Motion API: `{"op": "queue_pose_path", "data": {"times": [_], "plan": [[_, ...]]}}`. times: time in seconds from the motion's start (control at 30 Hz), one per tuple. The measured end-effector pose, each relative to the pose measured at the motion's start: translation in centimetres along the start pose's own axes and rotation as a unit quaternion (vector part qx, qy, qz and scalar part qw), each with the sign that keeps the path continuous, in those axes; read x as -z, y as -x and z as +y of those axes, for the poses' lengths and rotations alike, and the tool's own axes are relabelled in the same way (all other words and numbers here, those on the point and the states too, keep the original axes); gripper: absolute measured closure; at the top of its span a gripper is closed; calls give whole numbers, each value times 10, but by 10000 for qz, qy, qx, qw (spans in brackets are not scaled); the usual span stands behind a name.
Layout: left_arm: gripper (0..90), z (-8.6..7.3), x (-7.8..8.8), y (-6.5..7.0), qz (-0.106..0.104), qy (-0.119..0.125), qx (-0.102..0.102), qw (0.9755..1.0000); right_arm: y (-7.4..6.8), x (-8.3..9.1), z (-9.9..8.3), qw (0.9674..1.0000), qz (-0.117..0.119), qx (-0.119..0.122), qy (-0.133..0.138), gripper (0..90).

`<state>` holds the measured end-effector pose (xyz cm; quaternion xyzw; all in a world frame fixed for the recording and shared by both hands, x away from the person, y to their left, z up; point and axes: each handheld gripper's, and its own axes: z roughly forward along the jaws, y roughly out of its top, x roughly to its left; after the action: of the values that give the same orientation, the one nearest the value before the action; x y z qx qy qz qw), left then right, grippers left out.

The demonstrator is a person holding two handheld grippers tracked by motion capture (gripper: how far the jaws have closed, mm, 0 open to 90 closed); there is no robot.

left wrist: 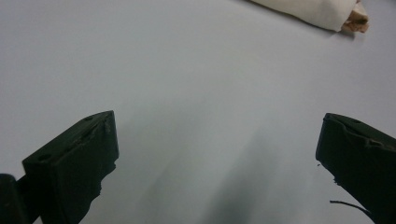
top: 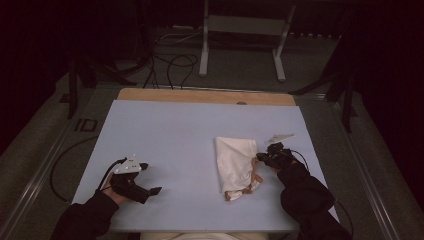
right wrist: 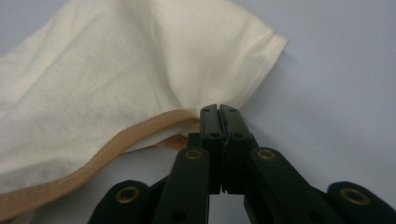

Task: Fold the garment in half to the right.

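No lettering, label, brand or number can be read on the cream cloth (top: 236,162) or on the pale blue table (top: 170,135) beneath it; in the dim high view, any fine print beside the cloth may simply be too small to make out.

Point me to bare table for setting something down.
Free: the wide middle between the left gripper and the cream cloth, and the far strip between the cloth and the wooden edge. Crowded: the right side, where the right gripper sits shut at the cloth's edge.
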<state>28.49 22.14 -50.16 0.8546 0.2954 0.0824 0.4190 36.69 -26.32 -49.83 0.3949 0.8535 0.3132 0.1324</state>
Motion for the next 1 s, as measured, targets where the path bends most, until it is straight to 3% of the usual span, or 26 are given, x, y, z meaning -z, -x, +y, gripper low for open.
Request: {"op": "queue_pose_path", "data": {"times": [0.2,0.47,0.57,0.8,1.0], "plan": [[0,-3,2,-1,40,4,49,10000,4,-3,-5,9999,47,-124,-28,863],[0,-5,5,0,65,31,44,10000,9,0,-5,9997,37,-195,-113,718],[0,-6,5,0,85,28,38,10000,11,6,-3,9998,-124,-119,-96,698],[0,-6,4,-1,56,76,58,9999,21,19,22,9992,-268,-196,235,614],[0,-7,3,-1,29,105,59,9999,27,0,48,9988,-103,-328,360,500]]}}
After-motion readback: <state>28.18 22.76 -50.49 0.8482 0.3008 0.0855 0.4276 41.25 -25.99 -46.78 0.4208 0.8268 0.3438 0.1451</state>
